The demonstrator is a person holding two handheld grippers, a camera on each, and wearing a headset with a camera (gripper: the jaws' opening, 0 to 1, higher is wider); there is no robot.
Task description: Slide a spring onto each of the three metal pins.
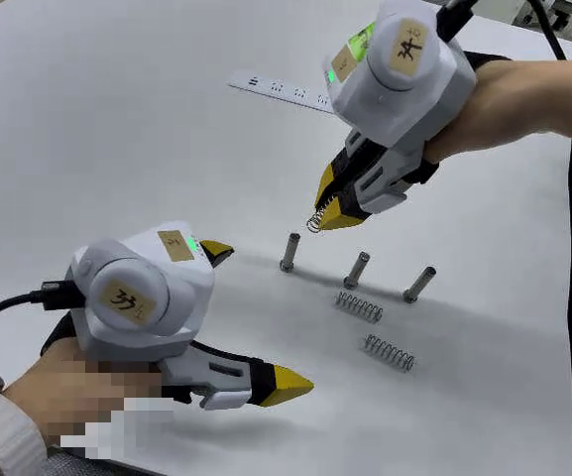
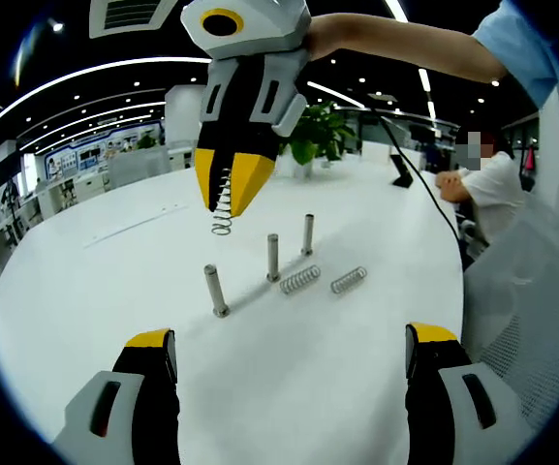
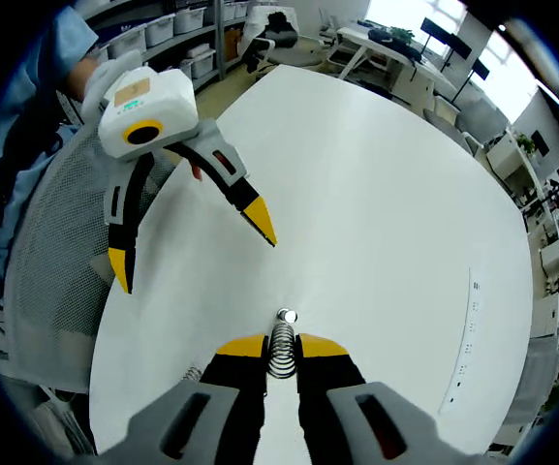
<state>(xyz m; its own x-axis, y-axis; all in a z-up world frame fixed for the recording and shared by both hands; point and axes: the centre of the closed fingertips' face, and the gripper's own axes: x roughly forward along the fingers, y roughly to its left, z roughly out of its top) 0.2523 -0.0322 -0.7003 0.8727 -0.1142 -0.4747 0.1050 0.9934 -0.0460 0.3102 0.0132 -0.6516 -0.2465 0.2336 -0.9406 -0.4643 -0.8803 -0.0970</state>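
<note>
White table (image 1: 117,119): the right gripper (image 1: 330,210), clamped on a spring (image 1: 314,220), hangs close above the end pin (image 1: 289,252). Align the spring's bore with the pin's axis, then lower straight. The left gripper (image 1: 256,317) has its jaws apart.

- Your right gripper (image 1: 329,211) tilts steeply down from your bare forearm (image 1: 533,99), its jaws pinched on a spring (image 1: 314,221).
- Your left gripper (image 1: 256,317) sits low and roughly level, its jaws spread wide apart.

Bright, even overhead light, soft shadows; fisheye edges bent, perhaps blurred.
</note>
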